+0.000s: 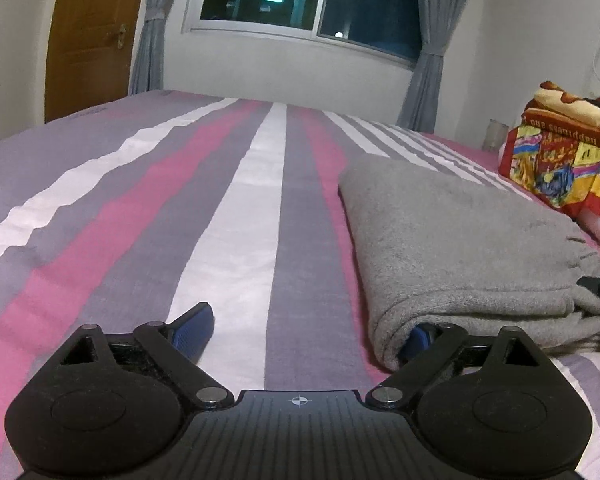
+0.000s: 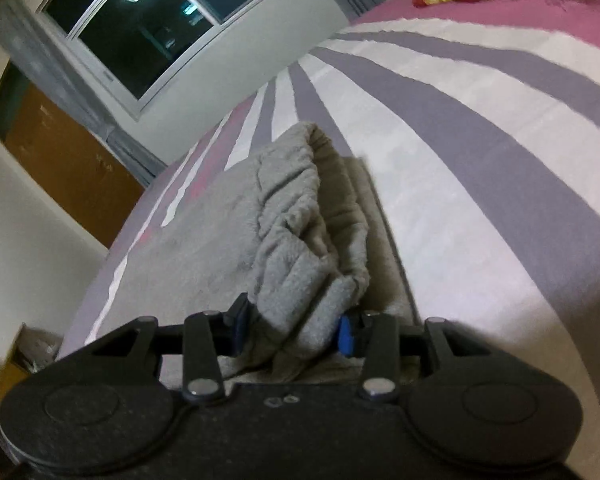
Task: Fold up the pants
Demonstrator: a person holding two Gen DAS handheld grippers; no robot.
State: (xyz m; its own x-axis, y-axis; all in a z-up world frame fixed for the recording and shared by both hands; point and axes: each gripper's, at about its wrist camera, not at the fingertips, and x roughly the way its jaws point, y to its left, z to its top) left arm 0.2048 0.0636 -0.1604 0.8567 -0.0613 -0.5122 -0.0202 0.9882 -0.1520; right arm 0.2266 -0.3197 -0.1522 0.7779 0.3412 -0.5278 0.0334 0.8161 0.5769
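Place: a bedroom in a home.
Bed: a wide bed (image 1: 140,208) filled most of both views, covered with a sheet in pink, grey and white stripes.
Window: a sliding window (image 1: 308,0) in the far wall was dark, with a ceiling light reflected in the glass.
Curtains: grey curtains (image 1: 430,48) hung tied back at each side of the window.
Door: a brown wooden door (image 1: 92,36) with a metal handle stood in the left corner.
Bedding: a bright red and yellow printed bundle (image 1: 556,160), possibly a quilt or pillow, lay at the right edge of the bed.
Laundry: grey pants (image 1: 452,240) lay folded on the sheet.
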